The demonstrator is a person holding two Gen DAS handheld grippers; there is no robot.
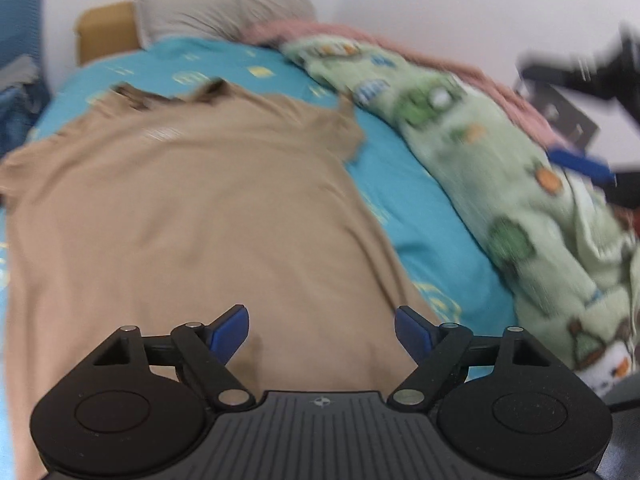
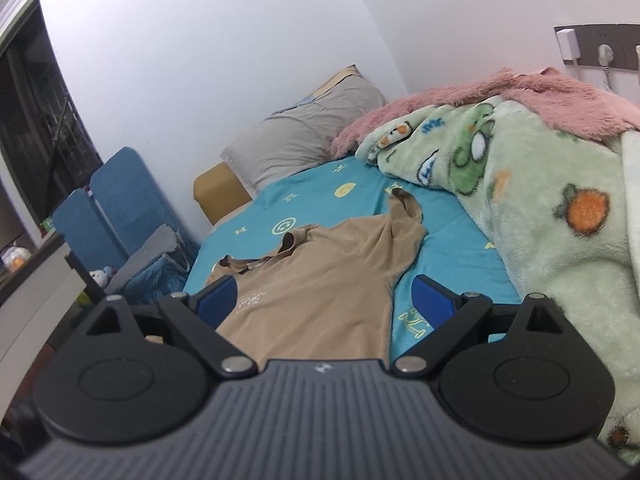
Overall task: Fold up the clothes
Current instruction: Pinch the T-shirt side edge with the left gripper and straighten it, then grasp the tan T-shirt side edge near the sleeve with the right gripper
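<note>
A tan T-shirt [image 1: 192, 216] lies spread flat on the turquoise bed sheet [image 1: 420, 216], collar toward the pillow. My left gripper [image 1: 322, 330] hangs open above the shirt's lower part, nothing between its blue pads. In the right wrist view the same tan T-shirt [image 2: 320, 284] lies ahead with one sleeve turned up toward the blanket. My right gripper [image 2: 324, 300] is open too, its blue pads wide apart over the shirt's side and the turquoise bed sheet [image 2: 452, 240], holding nothing. The right gripper also shows blurred at the edge of the left wrist view [image 1: 580, 160].
A green cartoon-print blanket [image 1: 500, 184] and a pink fluffy blanket [image 2: 500, 92] are heaped along the wall side of the bed. A grey pillow [image 2: 304, 136] lies at the head. Blue folded panels [image 2: 120, 208] and a bag stand beside the bed; wall sockets [image 2: 592, 48] sit above the blankets.
</note>
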